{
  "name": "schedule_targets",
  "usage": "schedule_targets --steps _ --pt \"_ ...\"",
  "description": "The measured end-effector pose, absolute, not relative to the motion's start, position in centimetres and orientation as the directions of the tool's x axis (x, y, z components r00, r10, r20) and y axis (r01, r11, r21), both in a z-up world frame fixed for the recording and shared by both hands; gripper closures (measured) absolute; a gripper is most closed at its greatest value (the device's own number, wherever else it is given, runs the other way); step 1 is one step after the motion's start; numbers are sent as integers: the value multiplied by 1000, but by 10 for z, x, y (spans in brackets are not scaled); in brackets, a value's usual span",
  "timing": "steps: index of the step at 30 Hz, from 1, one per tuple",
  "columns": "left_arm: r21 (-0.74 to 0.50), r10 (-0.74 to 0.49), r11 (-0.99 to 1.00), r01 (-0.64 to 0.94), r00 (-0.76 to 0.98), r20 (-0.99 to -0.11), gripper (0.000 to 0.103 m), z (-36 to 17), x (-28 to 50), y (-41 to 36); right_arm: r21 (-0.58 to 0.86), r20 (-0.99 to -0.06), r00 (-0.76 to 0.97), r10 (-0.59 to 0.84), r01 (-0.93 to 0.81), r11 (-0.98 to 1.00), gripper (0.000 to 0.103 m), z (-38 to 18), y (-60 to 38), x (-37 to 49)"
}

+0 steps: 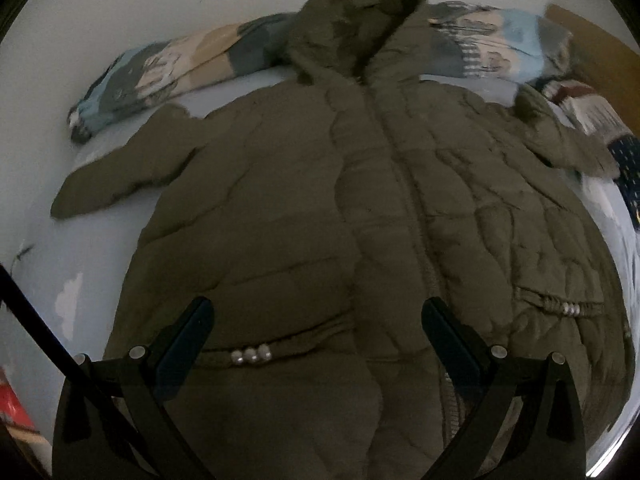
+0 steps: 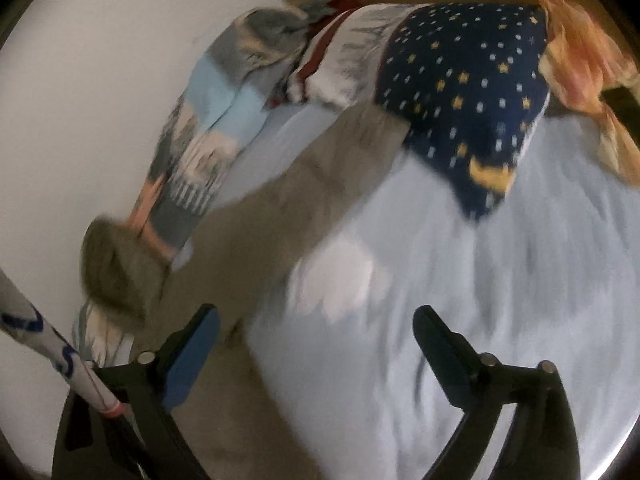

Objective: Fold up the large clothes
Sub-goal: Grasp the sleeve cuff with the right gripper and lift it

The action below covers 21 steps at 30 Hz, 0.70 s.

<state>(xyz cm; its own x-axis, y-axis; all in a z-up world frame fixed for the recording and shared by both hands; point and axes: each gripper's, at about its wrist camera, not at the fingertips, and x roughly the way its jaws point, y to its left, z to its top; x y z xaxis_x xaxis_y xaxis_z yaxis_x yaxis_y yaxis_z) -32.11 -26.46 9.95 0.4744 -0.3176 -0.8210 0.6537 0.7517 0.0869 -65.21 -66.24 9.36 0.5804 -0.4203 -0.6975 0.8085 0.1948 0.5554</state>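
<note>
A large olive-green quilted hooded jacket (image 1: 328, 184) lies flat, front up and zipped, on a light blue bed sheet (image 1: 44, 240), sleeves spread out to both sides. My left gripper (image 1: 318, 316) is open and empty, hovering over the jacket's lower front near a pocket with three pearl beads (image 1: 251, 355). My right gripper (image 2: 316, 324) is open and empty above the sheet (image 2: 460, 280), beside the jacket's right sleeve (image 2: 304, 196); its left finger is over the sleeve. The jacket's furry hood (image 2: 116, 272) shows at the left. The right wrist view is motion-blurred.
A patterned blue, grey and beige blanket (image 1: 168, 68) lies bunched along the white wall (image 1: 120, 4) behind the hood. A navy star-print pillow (image 2: 472, 92) and an orange cloth (image 2: 580, 64) sit at the bed's right. A wooden headboard (image 1: 592, 44) is beyond.
</note>
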Motion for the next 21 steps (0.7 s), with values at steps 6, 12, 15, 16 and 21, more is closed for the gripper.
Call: schedule_targets --steps 6,12,15,16,21 --pt "94 -314 741 665 467 -827 0 89 -320 -277 617 -685 589 -428 782 87 30 62 -759 -652" --pt "118 -292 735 667 469 -834 0 80 -318 -279 638 -675 582 -454 769 39 36 32 -820 -650" --pt "113 -286 740 663 463 -839 0 76 -315 -278 617 -693 560 -455 786 27 38 17 -842 -644" --pt "108 -286 742 662 458 -842 0 74 -313 -279 612 -699 554 -453 790 22 38 12 -848 -644" --pt "101 -284 742 663 447 -848 0 68 -314 -279 618 -703 551 -450 786 -3 61 -16 -877 -642"
